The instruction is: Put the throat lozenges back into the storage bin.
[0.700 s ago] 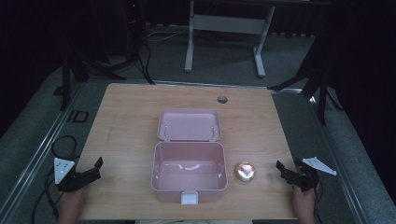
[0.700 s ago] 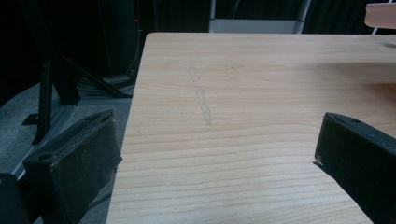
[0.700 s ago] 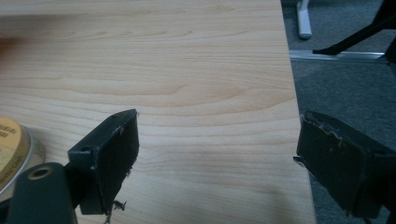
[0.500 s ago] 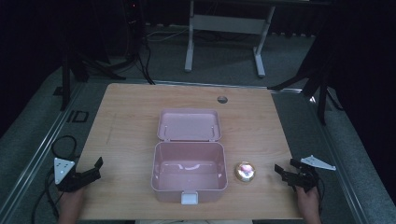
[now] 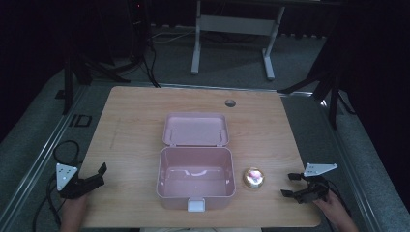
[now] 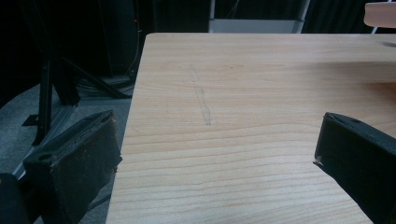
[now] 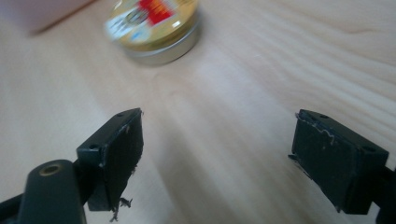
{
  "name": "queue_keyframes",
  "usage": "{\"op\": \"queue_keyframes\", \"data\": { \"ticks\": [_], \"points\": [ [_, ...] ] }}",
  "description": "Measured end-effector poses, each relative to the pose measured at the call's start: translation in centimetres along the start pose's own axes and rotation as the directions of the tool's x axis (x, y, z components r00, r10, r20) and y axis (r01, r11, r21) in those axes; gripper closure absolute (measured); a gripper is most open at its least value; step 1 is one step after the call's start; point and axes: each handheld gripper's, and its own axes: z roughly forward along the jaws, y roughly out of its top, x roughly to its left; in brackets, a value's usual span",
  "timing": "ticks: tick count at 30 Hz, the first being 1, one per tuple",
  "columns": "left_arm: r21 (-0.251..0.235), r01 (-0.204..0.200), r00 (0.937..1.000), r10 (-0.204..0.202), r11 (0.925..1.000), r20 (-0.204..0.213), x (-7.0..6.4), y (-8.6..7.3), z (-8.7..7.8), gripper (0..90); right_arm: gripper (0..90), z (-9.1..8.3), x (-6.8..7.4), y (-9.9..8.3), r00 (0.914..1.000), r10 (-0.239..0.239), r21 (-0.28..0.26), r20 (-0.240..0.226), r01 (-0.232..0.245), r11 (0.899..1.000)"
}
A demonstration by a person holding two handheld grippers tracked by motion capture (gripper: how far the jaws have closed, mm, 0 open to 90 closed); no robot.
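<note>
So there's a pink box (image 5: 196,180) sitting mid-tabletop (image 5: 130,125), lid (image 5: 195,129) flipped flat toward the far side, inside bare. Looks like smooth molded plastic with rounded corners and a pale latch (image 5: 196,205) on the near wall. I'd guess it's left open like that so something can be dropped straight in.

The likely candidate is the little round tin (image 5: 253,177), just right of the box. It's low and flat, metal rim, gold lid with a red-and-white label, a bit blurry in the right gripper view (image 7: 154,28).

The right claw (image 5: 293,185) sits near the right edge, jaws spread wide and holding nothing, aimed at the tin, so it looks lined up for a grab. The left claw (image 5: 94,177) is parked at the near left edge, also wide open and empty, pointing across bare wood grain. Both have chunky black pads, kinda frayed at the edges (image 7: 119,149).
</note>
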Motion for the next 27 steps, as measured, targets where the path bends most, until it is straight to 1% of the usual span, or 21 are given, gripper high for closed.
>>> {"op": "queue_keyframes", "data": {
  "ticks": [3, 5, 6, 7, 8, 9, 11, 12, 13, 14, 16, 17, 18, 19, 20, 21, 22, 23, 24, 25, 27],
  "points": [
    [0.000, 0.000, 1.0000, 0.000, 1.0000, -0.001, 0.0, 0.0, 0.0, 0.4, 16.2, -0.2, 0.4, 0.7, 0.9982, -0.057, 0.075, -0.016, 0.058, 0.995],
    [0.000, -0.001, 1.0000, 0.001, 1.0000, 0.000, 0.0, 0.0, 0.0, 0.4, 16.2, -0.3, 0.6, 1.4, 0.9960, -0.082, 0.138, -0.036, 0.086, 0.987],
    [-0.001, -0.001, 1.0000, 0.001, 1.0000, 0.000, 0.0, 0.0, 0.0, 0.4, 16.1, -0.3, 0.8, 1.8, 0.9953, -0.075, 0.183, -0.062, 0.085, 0.979],
    [-0.001, -0.002, 1.0000, 0.002, 1.0000, 0.001, 0.0, 0.0, 0.0, 0.4, 15.0, -0.2, 1.0, 2.3, 0.9936, -0.070, 0.244, -0.089, 0.090, 0.966],
    [-0.001, -0.003, 1.0000, 0.003, 1.0000, 0.001, 0.0, 0.0, 0.0, 0.4, 14.9, -0.2, 1.3, 2.7, 0.9924, -0.080, 0.279, -0.093, 0.103, 0.955],
    [-0.001, -0.004, 1.0000, 0.004, 1.0000, 0.001, 0.0, 0.0, 0.0, 0.4, 15.2, -0.1, 1.5, 3.1, 0.9896, -0.100, 0.324, -0.104, 0.128, 0.937],
    [-0.002, -0.005, 1.0000, 0.005, 1.0000, 0.002, 0.0, 0.0, 0.0, 0.4, 15.3, 0.2, 2.1, 3.7, 0.9850, -0.108, 0.412, -0.134, 0.155, 0.898],
    [-0.002, -0.005, 1.0000, 0.005, 1.0000, 0.001, 0.0, 0.0, 0.0, 0.4, 15.2, 0.3, 2.5, 4.0, 0.9823, -0.120, 0.454, -0.143, 0.173, 0.874],
    [-0.002, -0.004, 1.0000, 0.004, 1.0000, 0.001, 0.0, 0.0, 0.0, 0.4, 15.2, 0.6, 2.8, 4.3, 0.9754, -0.146, 0.497, -0.165, 0.210, 0.842],
    [-0.003, -0.004, 1.0000, 0.004, 1.0000, 0.000, 0.0, 0.0, 0.0, 0.4, 15.2, 0.7, 2.9, 4.5, 0.9744, -0.147, 0.524, -0.170, 0.216, 0.824],
    [-0.003, -0.005, 1.0000, 0.005, 1.0000, 0.000, 0.0, 0.0, 0.0, 0.4, 15.0, 1.0, 3.2, 5.0, 0.9697, -0.165, 0.577, -0.180, 0.240, 0.781],
    [-0.003, -0.005, 1.0000, 0.005, 1.0000, 0.001, 0.0, 0.0, 0.0, 0.4, 14.6, 1.1, 3.4, 5.3, 0.9697, -0.167, 0.601, -0.179, 0.242, 0.762],
    [-0.003, -0.005, 1.0000, 0.005, 1.0000, 0.001, 0.0, 0.0, 0.0, 0.4, 14.6, 1.1, 3.4, 5.3, 0.9697, -0.167, 0.601, -0.179, 0.242, 0.762],
    [-0.003, -0.006, 1.0000, 0.006, 1.0000, 0.001, 0.0, 0.0, 0.0, 0.4, 14.6, 1.3, 3.6, 5.9, 0.9687, -0.167, 0.647, -0.184, 0.247, 0.721],
    [-0.003, -0.006, 1.0000, 0.006, 1.0000, 0.001, 0.0, 0.0, 0.0, 0.4, 14.6, 1.3, 3.6, 5.9, 0.9687, -0.167, 0.647, -0.184, 0.247, 0.721],
    [-0.003, -0.006, 1.0000, 0.006, 1.0000, 0.001, 0.0, 0.0, 0.0, 0.4, 14.6, 1.4, 3.7, 6.0, 0.9677, -0.172, 0.666, -0.184, 0.251, 0.702],
    [-0.003, -0.006, 1.0000, 0.006, 1.0000, 0.001, -0.1, 0.0, 0.0, 0.4, 14.6, 1.8, 4.1, 6.5, 0.9590, -0.212, 0.722, -0.189, 0.282, 0.632],
    [-0.004, -0.007, 1.0000, 0.007, 1.0000, 0.000, -0.1, 0.0, 0.0, 0.4, 14.6, 1.9, 4.3, 6.7, 0.9537, -0.232, 0.741, -0.192, 0.296, 0.603],
    [-0.004, -0.009, 1.0000, 0.009, 0.9999, -0.003, -0.1, 0.0, 0.0, 0.4, 14.3, 2.1, 4.4, 6.9, 0.9519, -0.243, 0.757, -0.187, 0.297, 0.582],
    [-0.004, -0.013, 0.9999, 0.013, 0.9999, -0.003, -0.1, 0.0, 0.0, 0.4, 14.2, 2.2, 4.4, 7.2, 0.9545, -0.239, 0.774, -0.178, 0.286, 0.565],
    [-0.003, -0.017, 0.9999, 0.017, 0.9999, -0.004, -0.2, 0.0, 0.0, 0.4, 14.2, 2.5, 4.6, 7.7, 0.9478, -0.280, 0.800, -0.153, 0.285, 0.528]
  ]
}}
